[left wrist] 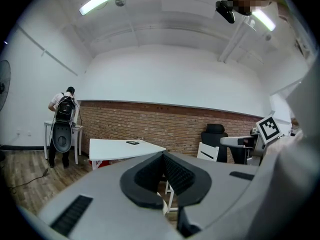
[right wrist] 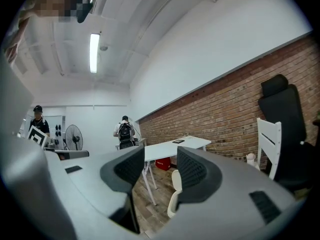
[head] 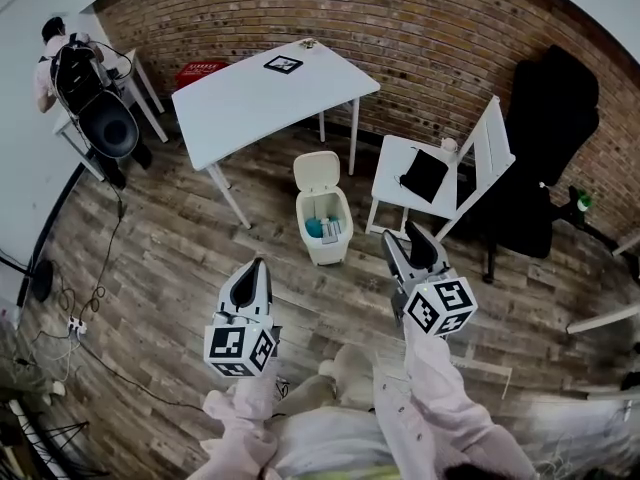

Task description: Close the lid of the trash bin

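Observation:
The white trash bin [head: 325, 230] stands on the wood floor in the head view, just in front of the white table. Its lid [head: 317, 170] is up, tilted back toward the table, and blue and white things lie inside. My left gripper [head: 258, 265] hovers to the bin's near left, apart from it, its jaws together with nothing in them [left wrist: 162, 159]. On the bin's near right, my right gripper [head: 405, 245] is open and empty. In the right gripper view the raised lid [right wrist: 176, 180] shows between the spread jaws of that gripper [right wrist: 160, 166].
A white table [head: 270, 93] stands behind the bin. A white folding chair [head: 470, 158] with a black bag [head: 425, 174] is to the right, with a black office chair [head: 545, 138] beyond it. A person [head: 55, 63] works at far left. Cables [head: 90, 303] trail on the floor.

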The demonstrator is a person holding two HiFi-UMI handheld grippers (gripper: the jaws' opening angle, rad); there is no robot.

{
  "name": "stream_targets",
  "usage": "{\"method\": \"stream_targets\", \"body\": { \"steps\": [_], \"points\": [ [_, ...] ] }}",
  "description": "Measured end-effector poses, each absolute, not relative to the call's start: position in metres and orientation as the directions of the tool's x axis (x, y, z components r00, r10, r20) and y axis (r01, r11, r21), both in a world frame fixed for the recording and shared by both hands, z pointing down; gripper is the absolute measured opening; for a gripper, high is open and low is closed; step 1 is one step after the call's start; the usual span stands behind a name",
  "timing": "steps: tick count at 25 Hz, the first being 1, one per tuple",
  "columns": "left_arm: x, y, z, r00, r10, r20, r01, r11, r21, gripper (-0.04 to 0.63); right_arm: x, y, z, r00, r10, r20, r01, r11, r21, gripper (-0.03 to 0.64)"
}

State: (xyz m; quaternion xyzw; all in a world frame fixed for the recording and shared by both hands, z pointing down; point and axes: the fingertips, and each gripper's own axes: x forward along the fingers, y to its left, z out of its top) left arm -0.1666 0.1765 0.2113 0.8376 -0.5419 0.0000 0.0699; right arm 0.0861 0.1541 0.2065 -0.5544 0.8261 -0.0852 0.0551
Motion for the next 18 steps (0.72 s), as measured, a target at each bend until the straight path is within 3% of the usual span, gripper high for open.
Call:
{"method": "stream_targets", "body": {
  "steps": [18],
  "points": [
    [-0.156, 0.043, 0.24, 0.374, -0.916, 0.149, -0.924, -0.353, 0.15, -0.006, 0.09, 0.002, 0.235, -0.43, -0.9, 0.07, -0.887, 0.407, -0.217, 0.186]
  ]
}}
